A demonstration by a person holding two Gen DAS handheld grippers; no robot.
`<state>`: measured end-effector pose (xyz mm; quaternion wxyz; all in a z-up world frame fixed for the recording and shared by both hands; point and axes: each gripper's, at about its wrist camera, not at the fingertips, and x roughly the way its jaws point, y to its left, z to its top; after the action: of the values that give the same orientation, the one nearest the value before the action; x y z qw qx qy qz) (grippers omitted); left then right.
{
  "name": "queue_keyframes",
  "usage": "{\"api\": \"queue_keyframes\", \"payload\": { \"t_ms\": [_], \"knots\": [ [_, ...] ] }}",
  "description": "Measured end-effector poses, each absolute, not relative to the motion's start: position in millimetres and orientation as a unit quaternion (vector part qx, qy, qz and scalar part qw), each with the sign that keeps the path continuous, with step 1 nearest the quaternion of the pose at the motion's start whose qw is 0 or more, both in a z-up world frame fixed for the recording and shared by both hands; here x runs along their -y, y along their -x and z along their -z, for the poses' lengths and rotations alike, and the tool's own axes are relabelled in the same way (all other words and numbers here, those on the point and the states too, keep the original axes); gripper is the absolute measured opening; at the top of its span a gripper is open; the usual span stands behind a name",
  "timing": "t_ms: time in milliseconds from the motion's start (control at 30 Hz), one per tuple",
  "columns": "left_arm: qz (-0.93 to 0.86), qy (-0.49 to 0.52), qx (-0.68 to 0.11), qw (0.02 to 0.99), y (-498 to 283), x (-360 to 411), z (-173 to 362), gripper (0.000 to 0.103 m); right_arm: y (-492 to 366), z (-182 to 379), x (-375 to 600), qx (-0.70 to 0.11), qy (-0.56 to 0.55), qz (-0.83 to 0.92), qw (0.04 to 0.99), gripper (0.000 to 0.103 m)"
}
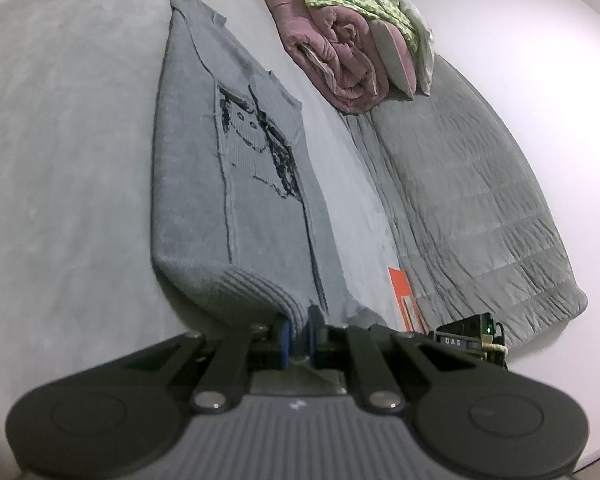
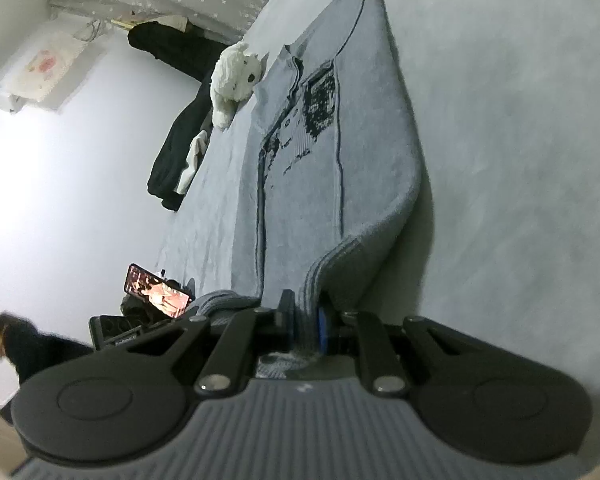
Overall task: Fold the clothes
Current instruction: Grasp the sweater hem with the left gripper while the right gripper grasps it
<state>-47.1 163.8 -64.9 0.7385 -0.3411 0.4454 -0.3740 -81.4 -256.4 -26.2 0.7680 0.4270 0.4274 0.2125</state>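
Gripping the ribbed hem of the grey knit sweater (image 1: 228, 184), left tongs (image 1: 298, 334) are nearly closed, pads pinching the fabric. Right tongs (image 2: 304, 322) likewise clamp the hem at its other corner. The sweater lies lengthwise on the bed (image 1: 60, 160), running from 6 toward 12 o'clock, sleeves already folded in, hem end raised. Pink quilt (image 1: 332, 52) at 1 o'clock in the left view; white plush toy (image 2: 236, 80) at 11 o'clock in the right view. Risks: thick knit could slip from the shallow pinch; uneven lifting would skew the fold; folded sleeves could fall open.
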Motion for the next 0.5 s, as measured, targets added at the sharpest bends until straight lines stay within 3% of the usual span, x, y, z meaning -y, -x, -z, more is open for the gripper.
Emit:
{"api": "queue_keyframes", "payload": {
  "t_ms": [500],
  "knots": [
    [0.327, 0.398, -0.431, 0.741, 19, -167, 67, 0.008, 48, 22, 274, -0.397, -0.486, -0.174, 0.759, 0.015]
  ]
}}
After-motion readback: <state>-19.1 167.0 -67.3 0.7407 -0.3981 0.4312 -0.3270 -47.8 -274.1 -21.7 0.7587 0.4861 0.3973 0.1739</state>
